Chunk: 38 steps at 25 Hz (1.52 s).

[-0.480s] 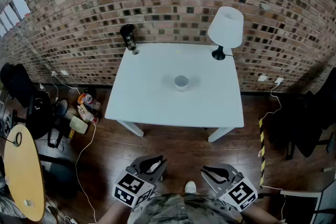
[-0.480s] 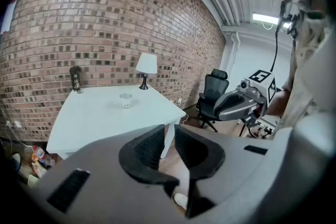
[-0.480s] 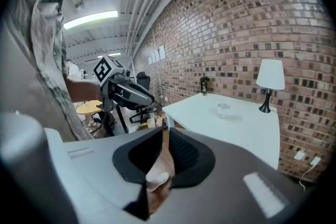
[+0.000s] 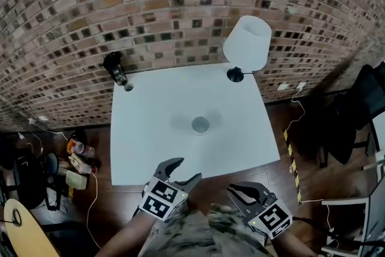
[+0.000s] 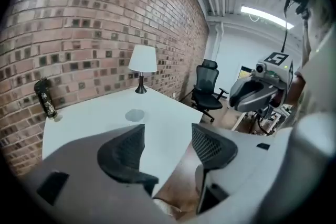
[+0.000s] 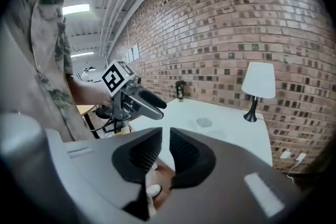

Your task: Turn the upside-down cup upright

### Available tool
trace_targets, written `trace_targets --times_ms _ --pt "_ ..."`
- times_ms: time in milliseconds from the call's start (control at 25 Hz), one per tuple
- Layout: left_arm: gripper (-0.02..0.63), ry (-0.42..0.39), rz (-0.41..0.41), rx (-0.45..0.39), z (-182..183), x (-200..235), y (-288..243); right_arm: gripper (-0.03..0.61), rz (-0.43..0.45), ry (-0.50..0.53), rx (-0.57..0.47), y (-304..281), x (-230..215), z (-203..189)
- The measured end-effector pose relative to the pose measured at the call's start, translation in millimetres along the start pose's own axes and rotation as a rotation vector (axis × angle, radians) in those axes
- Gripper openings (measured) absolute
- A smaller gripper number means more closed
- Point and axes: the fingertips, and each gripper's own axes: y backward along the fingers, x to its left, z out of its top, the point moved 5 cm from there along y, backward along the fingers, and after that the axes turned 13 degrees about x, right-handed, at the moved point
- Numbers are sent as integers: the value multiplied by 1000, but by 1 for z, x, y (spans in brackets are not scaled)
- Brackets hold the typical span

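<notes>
Two grippers hang at about 6 o'clock from the cup [image 4: 200,124], which sits alone near the middle of the white table [image 4: 144,147], well apart from both. The left gripper [image 4: 183,170] has its jaws roughly half spread with nothing between them, its tips just over the table's near edge. The right gripper [image 4: 243,191] is off the table, its jaws drawn almost together with only a slit between them, and it is empty too. The step in hand looks like the approach. A good reach would go straight in toward 12 o'clock, the open left jaws straddling the cup's side wall low enough to grip firmly, with room kept above the tabletop to roll it over. Open room is generous: the surface around the cup is bare. The lamp [image 4: 248,42] stands at 1 o'clock by the far edge and a dark bottle [image 4: 113,67] at 10 o'clock in the far corner, both clear of a straight path.
</notes>
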Motion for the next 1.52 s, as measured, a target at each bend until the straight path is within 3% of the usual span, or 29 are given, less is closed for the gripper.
trace_targets --times_ms 160,480,680,1000,1240,1520 --pt "287 -39 67 86 18 51 -37 48 -4 -29 -6 -21 -15 17" --pt "400 -66 138 277 47 91 -129 49 -36 -54 -18 -12 -83 17" --pt "402 -114 226 381 55 110 -179 49 -36 -48 -7 1 -120 6" --pt "402 -53 238 471 55 126 -219 48 -18 -53 7 8 -165 2" --pt "379 21 209 414 56 133 -220 46 -10 -36 30 2 -185 -1" --pt "371 136 116 204 48 140 -206 46 21 -31 47 -20 -178 16"
